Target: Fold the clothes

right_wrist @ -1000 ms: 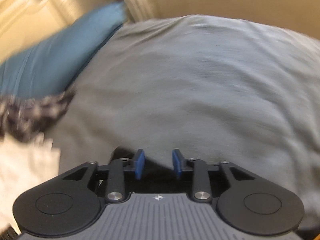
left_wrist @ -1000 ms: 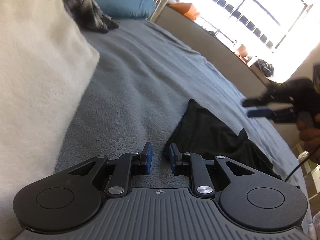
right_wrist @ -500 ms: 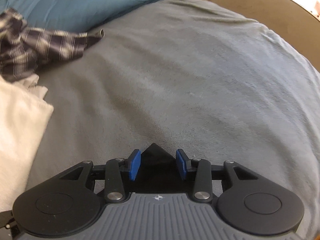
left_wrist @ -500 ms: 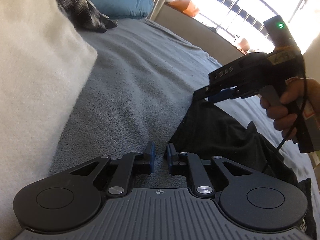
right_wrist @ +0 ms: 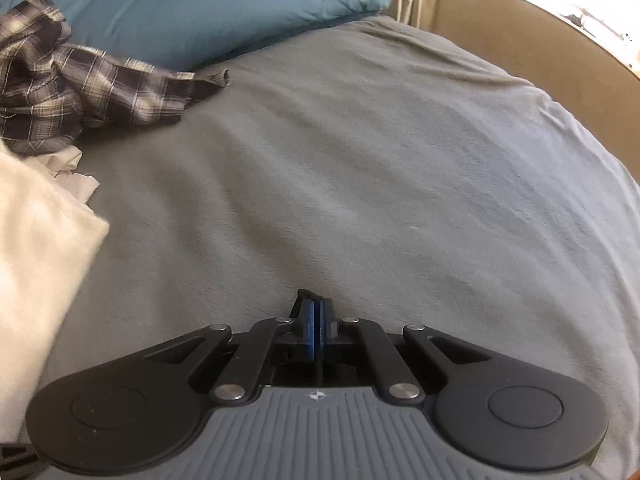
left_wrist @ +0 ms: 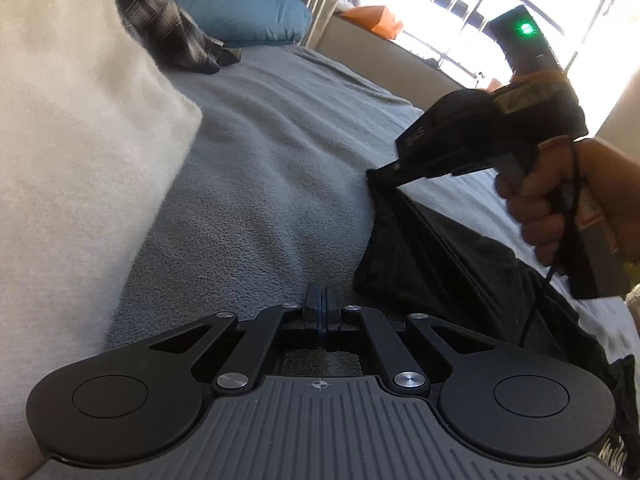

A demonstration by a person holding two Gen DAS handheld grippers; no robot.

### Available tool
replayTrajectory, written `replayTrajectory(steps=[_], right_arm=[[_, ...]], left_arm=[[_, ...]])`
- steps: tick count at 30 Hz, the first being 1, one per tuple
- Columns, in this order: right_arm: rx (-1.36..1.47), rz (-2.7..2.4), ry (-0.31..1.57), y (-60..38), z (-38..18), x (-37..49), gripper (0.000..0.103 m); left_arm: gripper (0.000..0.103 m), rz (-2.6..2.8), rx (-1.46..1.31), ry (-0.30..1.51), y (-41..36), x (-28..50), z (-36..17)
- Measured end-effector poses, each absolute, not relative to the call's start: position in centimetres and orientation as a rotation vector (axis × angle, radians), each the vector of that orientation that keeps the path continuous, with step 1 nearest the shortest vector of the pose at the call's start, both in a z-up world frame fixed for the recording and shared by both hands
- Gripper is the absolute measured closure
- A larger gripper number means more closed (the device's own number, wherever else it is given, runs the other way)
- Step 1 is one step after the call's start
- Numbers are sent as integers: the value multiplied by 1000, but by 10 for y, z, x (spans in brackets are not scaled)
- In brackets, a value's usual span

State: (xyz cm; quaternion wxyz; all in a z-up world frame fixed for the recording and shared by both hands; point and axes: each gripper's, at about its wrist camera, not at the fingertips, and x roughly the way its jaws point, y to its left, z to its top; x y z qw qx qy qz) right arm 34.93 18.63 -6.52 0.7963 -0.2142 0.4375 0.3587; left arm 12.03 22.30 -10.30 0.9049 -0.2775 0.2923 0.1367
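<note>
Both grippers' jaws pinched on the black garment, right gripper lifting a corner, left gripper clamping the near edge: lift evenly, keep it taut.

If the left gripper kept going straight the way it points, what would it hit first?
Most likely the grey blanket: the left gripper angles down at bare blanket just ahead of its shut tips. The black garment lies just to the right of that line; depth is hard to judge.

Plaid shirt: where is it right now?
The plaid shirt lies crumpled at upper left in the right wrist view, on the grey blanket, against the blue pillow and just above the white garment.
</note>
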Motion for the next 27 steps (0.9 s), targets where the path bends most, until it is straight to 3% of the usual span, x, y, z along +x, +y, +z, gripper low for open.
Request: replayTrajectory(steps=[5,8,9,12,14,15,27], right_arm=[[-403,721,904,184,-70,349,97],[-325,706,886,168,-54,356,73],[-299,704,880,161,-47,358,72],[-192,707,911,134,-28,371,69],[-135,695,961,117,-24,380,69],[-123,673,979,110,-24,384,69],[-121,711,1070,80,-24,365,74]], left_arm=[[103,221,-717,565,238,114,-103],[100,199,-732,554,239,116,-101],[93,195,-736,572,238,121,-102],[86,184,-724,608,234,134,-103],[91,193,-688,609,228,139,-102],[103,203,-658,607,224,140,-101],[103,292,-682,608,238,117,-100]])
